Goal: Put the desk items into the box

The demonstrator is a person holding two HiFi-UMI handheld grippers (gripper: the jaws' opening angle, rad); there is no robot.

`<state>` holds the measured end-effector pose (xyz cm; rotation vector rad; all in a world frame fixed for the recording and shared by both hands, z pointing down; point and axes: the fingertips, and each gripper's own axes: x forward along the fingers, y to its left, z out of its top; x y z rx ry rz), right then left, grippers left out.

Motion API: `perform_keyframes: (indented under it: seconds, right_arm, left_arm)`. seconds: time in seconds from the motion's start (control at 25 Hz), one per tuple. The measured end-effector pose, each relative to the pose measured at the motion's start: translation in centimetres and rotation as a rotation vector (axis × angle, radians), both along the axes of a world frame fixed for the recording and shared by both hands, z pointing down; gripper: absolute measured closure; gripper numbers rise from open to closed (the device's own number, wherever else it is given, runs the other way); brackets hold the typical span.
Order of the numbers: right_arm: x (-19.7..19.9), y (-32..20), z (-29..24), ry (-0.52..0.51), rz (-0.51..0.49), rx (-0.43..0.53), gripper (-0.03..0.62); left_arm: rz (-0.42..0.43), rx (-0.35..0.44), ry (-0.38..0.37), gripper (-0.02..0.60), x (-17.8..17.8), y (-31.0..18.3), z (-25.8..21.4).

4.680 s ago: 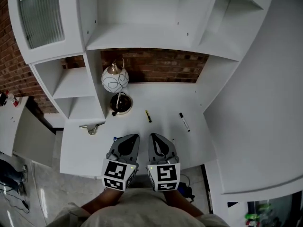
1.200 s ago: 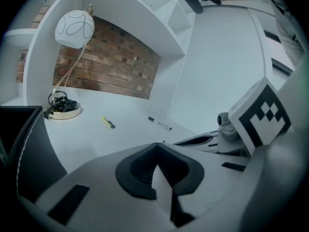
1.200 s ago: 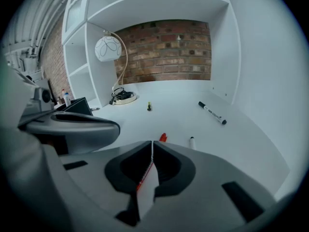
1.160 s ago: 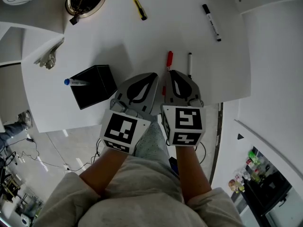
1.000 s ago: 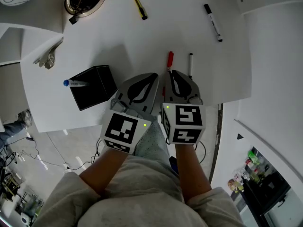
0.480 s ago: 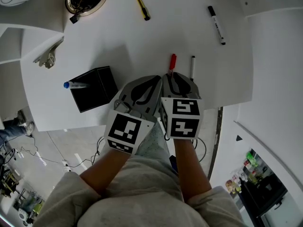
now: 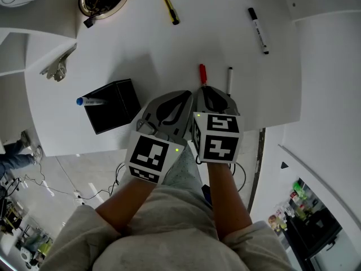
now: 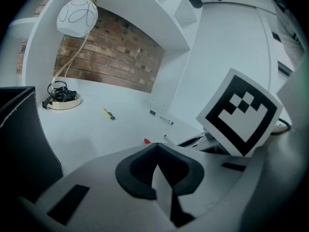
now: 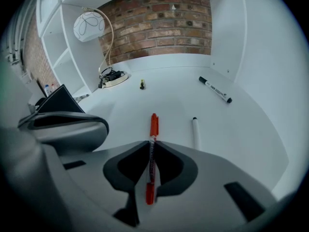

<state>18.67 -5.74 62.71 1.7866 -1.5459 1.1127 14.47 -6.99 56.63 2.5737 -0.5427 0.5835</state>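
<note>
**Item: red pen, in grasp**

Red pen (image 9: 153, 125): lies on the counter (image 7: 141, 44), its near end between the jaws of my right gripper (image 9: 151, 143), which have just been closing and now pinch it. White pen (image 7: 229, 81): just beside it. I judge the lift should go straight up, clear of that pen, with the pinch proven firm before I swing left. Box (image 7: 113, 107): black, open, near the counter's left edge, blue-capped marker (image 7: 86, 100) at its rim. Left gripper (image 7: 177, 97): clenched, empty. Black marker (image 7: 258, 30) and yellow cutter (image 7: 170, 10): farther off.
</note>
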Motion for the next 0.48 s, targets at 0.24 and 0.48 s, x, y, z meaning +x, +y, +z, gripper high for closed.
perform_keyframes:
  seconds: [0.24,0.48]
  right_arm:
    - [0.1,-0.2,-0.9,-0.014,0.021,0.034,0.542]
    - [0.2,-0.4,-2.4,-0.002,0.036,0.075,0.542]
  left_arm:
    - [0.005,0.004,-0.004,0.574,-0.1,0.3,-0.4]
    - [0.014,0.014,0.008,0.574,0.0,0.4,-1.5]
